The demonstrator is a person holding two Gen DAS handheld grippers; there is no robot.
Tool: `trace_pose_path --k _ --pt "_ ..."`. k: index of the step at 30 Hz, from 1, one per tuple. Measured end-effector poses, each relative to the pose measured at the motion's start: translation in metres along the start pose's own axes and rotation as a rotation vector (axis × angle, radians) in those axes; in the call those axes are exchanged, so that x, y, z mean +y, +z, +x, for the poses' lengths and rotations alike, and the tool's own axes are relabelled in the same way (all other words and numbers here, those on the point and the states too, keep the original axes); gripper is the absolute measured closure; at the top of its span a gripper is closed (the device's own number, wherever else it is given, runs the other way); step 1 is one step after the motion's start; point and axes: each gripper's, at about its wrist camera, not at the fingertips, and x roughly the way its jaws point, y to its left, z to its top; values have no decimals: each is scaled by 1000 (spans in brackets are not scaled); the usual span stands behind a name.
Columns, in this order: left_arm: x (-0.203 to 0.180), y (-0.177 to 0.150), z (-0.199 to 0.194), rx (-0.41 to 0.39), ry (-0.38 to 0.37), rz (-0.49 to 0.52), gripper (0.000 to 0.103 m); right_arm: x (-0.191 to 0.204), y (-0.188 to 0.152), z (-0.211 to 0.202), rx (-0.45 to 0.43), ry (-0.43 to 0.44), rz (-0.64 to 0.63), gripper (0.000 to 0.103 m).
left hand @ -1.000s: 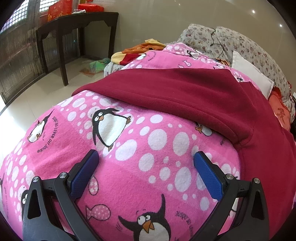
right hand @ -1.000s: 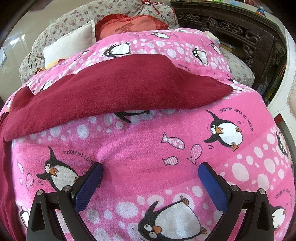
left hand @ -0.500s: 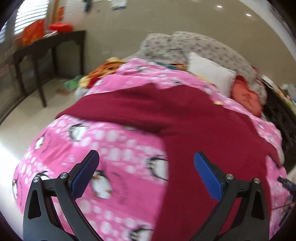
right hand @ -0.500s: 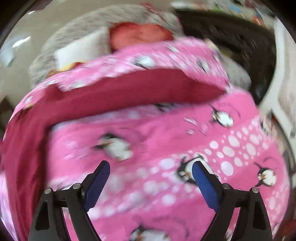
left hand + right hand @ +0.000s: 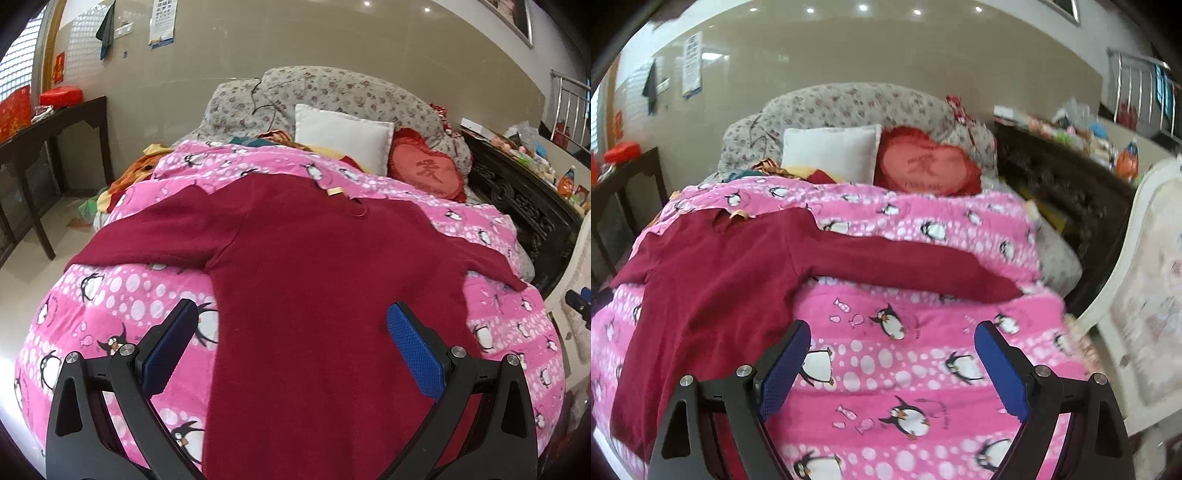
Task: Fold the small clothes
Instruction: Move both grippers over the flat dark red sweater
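Observation:
A dark red long-sleeved sweater (image 5: 314,280) lies flat on a pink penguin blanket (image 5: 122,302), collar at the far end and both sleeves spread out sideways. My left gripper (image 5: 291,347) is open and empty, held above the sweater's lower body. In the right wrist view the sweater (image 5: 713,280) lies at the left, with its right sleeve (image 5: 916,269) stretched across the blanket (image 5: 923,369). My right gripper (image 5: 892,369) is open and empty above the blanket, to the right of the sweater's body.
A white pillow (image 5: 343,142), a red heart cushion (image 5: 428,173) and a floral quilt (image 5: 332,92) sit at the bed's head. A dark table (image 5: 48,140) stands at the left, a carved dark cabinet (image 5: 524,199) at the right. Loose clothes (image 5: 129,177) lie at the bed's left edge.
Both grippers have pulled back and up from the blanket. The whole sweater now shows instead of only its sleeves. Both stay open and empty.

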Motion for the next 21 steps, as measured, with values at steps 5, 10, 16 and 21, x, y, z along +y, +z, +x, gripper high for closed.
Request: trace_pose_path --k 5,10,16,21 --pt "-12 3 -7 -1 -45 -1 0 -2 -2 -28 7 13 -54 13" --pt "-25 1 -11 -5 -58 31 0 8 -7 -32 13 32 -75 13" --pt "-32 -1 -16 -11 -38 86 0 38 -4 -36 12 128 -111 13" --pt "-26 0 -17 -30 -40 62 0 56 2 -41 9 213 -120 13"
